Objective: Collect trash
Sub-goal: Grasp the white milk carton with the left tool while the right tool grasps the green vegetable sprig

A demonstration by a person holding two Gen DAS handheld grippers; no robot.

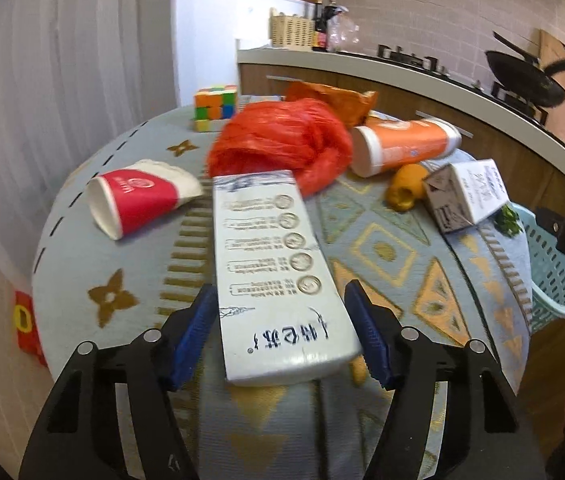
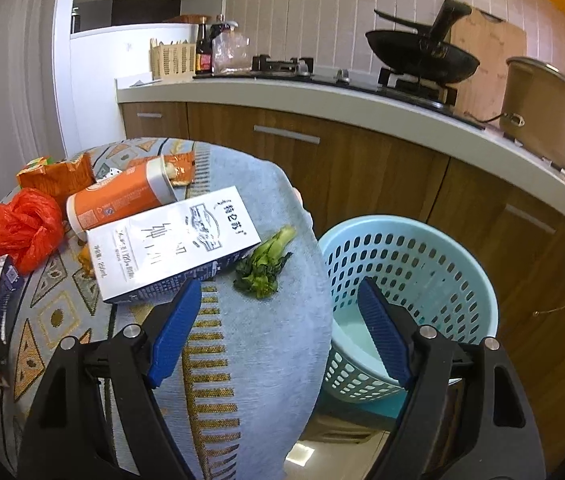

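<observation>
A: What are the tongs doing?

B: The left gripper (image 1: 280, 334) is straddling a carton (image 1: 278, 276) on the table (image 1: 82, 256), jaws wide, gripping nothing. The right gripper (image 2: 278, 330) is hovering open beside the basket (image 2: 414, 256).

A: Advice?

B: Close squarely across the carton's narrow sides. The basket's bottom is partly hidden.
</observation>
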